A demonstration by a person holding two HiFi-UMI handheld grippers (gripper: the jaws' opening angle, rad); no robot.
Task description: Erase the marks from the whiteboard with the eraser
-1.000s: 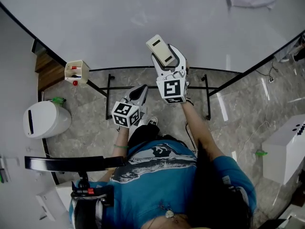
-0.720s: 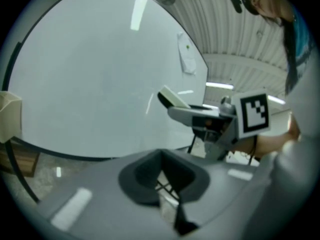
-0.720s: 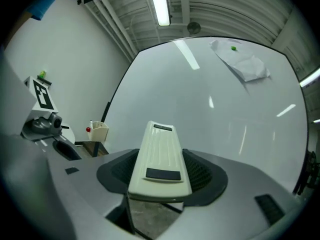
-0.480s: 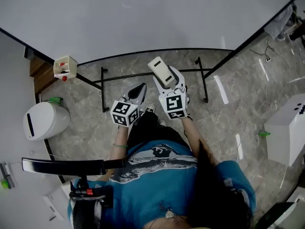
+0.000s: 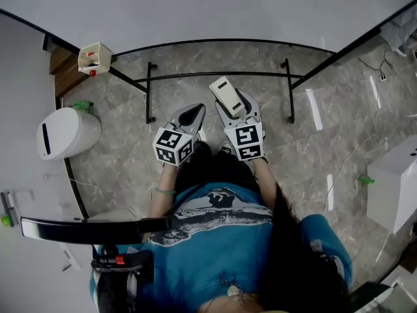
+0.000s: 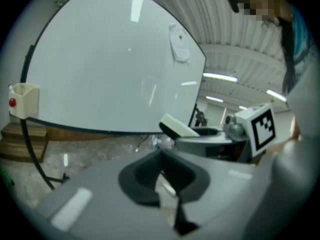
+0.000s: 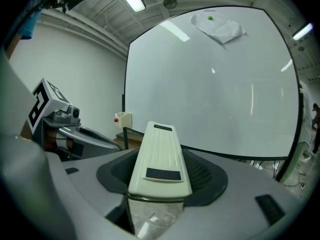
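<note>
Compared with one second earlier, the eraser no longer overlaps the whiteboard. It is now held clear of the board's lower edge, above the marble floor. The right gripper is clenched on the eraser, with the forearm drawn in toward the torso. The left gripper, just beside it, has its jaws closed together with nothing between them. Both grippers point toward the board.

Whiteboard: upper part cut off by head view's top edge. Eraser: underside hidden; near end buried between right gripper fingers. Holder box: red contents too small to identify. Pale sheet high on whiteboard: paper or cloth, cannot tell. Left gripper view soft; floor detail blurred.
</note>
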